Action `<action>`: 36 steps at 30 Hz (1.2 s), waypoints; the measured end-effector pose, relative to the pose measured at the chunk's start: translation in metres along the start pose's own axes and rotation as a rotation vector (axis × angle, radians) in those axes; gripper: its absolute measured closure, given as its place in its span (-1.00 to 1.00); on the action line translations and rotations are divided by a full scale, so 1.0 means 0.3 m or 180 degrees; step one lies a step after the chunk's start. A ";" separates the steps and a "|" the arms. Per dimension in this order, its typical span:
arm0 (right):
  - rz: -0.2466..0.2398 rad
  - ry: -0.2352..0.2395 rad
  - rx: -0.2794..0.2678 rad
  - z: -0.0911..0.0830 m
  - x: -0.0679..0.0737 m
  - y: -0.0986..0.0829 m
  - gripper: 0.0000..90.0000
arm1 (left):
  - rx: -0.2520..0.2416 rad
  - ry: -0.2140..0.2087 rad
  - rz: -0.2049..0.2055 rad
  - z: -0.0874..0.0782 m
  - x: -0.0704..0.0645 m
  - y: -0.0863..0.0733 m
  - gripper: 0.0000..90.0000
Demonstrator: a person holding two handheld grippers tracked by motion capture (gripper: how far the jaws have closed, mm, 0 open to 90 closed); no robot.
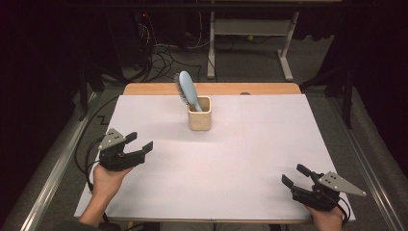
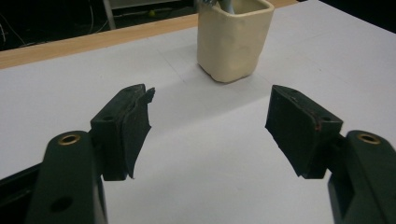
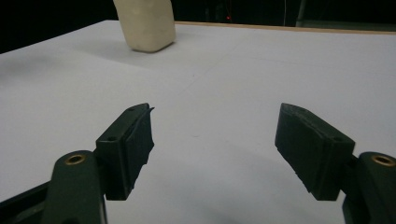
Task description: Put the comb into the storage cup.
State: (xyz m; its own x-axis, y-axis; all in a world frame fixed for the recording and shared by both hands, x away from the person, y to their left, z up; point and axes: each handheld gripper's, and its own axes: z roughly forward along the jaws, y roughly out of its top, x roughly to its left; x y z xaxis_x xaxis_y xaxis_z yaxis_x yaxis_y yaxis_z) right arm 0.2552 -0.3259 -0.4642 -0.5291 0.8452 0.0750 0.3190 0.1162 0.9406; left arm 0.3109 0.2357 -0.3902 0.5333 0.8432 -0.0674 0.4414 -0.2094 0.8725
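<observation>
Brush [image 1: 187, 89] stands head-up in the cup [image 1: 199, 114], at the far middle of my counter [image 1: 231, 163], leaning left. My left gripper [image 1: 139, 142] sits near-left, fingers [image 2: 125, 128] wide, empty, aimed at the cup. Right gripper [image 1: 293, 175] near-right, fingers [image 3: 131, 140] wide, empty. Both well apart from the cup.

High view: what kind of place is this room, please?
Probably a lab or workshop set up for recording: a table covered in white paper, loose cables on the floor behind it, and a bare desk frame.
</observation>
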 end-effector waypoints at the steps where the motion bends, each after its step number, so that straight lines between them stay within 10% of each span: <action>1: 0.0000 0.0002 -0.0002 0.000 0.000 0.000 -0.38 | 0.0006 0.0003 -0.0003 0.000 -0.001 -0.005 -0.32; 36: -0.0062 -0.0004 -0.0003 -0.002 0.008 0.002 -0.37 | 0.0025 -0.0054 -0.0126 -0.014 -0.014 -0.117 -0.34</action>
State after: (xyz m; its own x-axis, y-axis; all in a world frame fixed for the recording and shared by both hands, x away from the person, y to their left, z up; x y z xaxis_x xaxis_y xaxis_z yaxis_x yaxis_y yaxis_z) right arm 0.2538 -0.3241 -0.4632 -0.5343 0.8434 0.0563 0.3079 0.1321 0.9422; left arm 0.2901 0.2415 -0.4186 0.5275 0.8424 -0.1100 0.4680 -0.1801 0.8652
